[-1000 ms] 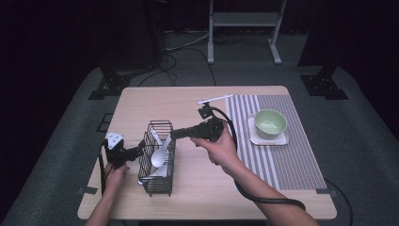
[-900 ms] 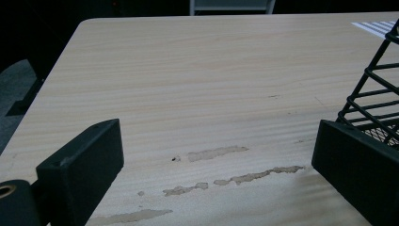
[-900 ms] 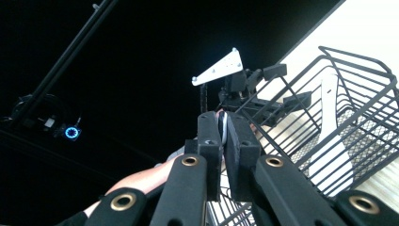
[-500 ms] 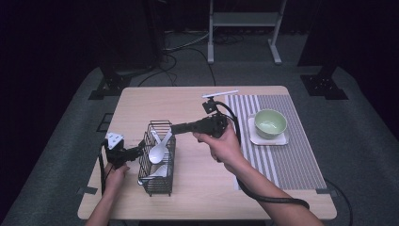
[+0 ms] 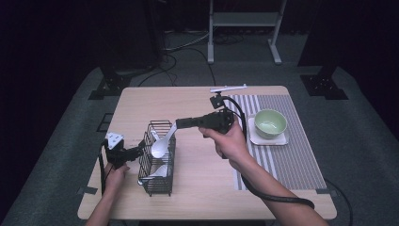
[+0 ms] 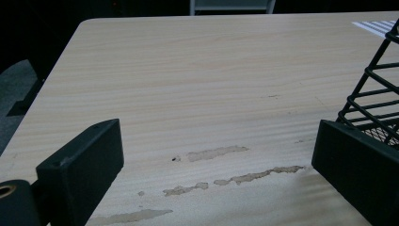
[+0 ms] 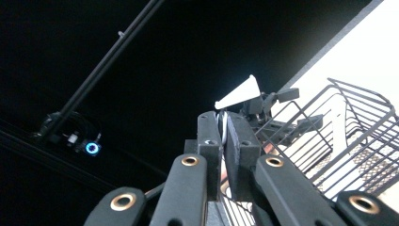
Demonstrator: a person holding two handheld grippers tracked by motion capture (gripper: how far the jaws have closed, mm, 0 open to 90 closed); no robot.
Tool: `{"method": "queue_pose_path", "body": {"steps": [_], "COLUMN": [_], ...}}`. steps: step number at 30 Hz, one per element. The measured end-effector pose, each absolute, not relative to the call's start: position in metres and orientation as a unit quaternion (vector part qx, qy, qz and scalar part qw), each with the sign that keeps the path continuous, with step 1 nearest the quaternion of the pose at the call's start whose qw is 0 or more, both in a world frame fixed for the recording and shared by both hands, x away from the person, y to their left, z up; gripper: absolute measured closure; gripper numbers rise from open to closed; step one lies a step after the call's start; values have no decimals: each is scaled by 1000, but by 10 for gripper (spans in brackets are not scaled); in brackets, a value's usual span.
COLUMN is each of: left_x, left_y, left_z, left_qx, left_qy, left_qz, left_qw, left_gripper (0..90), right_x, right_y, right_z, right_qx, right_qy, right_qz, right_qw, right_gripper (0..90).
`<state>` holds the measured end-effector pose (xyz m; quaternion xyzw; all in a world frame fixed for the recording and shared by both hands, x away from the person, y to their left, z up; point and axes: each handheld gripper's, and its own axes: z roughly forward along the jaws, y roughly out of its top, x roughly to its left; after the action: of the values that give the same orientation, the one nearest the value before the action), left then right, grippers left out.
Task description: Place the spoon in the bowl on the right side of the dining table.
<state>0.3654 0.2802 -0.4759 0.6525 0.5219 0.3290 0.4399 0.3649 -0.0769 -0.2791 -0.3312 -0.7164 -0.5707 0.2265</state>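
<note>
1. While the right gripper (image 5: 181, 123) is clamped on the handle of a white spoon (image 5: 160, 146), the jaws are pressed tight, a thin white edge of the handle showing between them in the right gripper view (image 7: 224, 129).
2. Spoon's long axis runs slantwise in the high view: handle end up-right in the jaws, bowl down-left and lower, hanging over the top of the wire basket (image 5: 162, 126).
3. Bowl of the spoon sits above the basket's open top, roughly mid-basket; whether it touches the wires, cannot tell.
4. Second white spoon (image 5: 157, 172) lies lower inside the basket.
5. Left gripper (image 5: 136, 151) is at the basket's left side, jaws spread wide, nothing between them but bare table (image 6: 197, 89); the right jaw sits against the basket's foot.
6. Farther right: striped mat (image 5: 287, 160), green bowl (image 5: 270, 123) on a small square plate (image 5: 254, 137).
</note>
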Motion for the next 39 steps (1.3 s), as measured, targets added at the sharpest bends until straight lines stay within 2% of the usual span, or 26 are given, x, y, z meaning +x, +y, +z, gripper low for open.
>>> {"method": "queue_pose_path", "body": {"steps": [19, 39], "left_x": [365, 365], "left_y": [280, 280], "left_z": [-476, -476], "left_qx": [652, 652], "left_qy": [522, 522], "left_qz": [331, 331], "left_qw": [439, 439], "left_gripper": [16, 16], "right_x": [365, 367], "right_y": [-106, -129], "right_z": [-268, -272], "right_qx": [-343, -360], "right_qy": [-697, -690], "right_qz": [-589, -592], "right_qw": [222, 208], "right_gripper": [855, 855]}}
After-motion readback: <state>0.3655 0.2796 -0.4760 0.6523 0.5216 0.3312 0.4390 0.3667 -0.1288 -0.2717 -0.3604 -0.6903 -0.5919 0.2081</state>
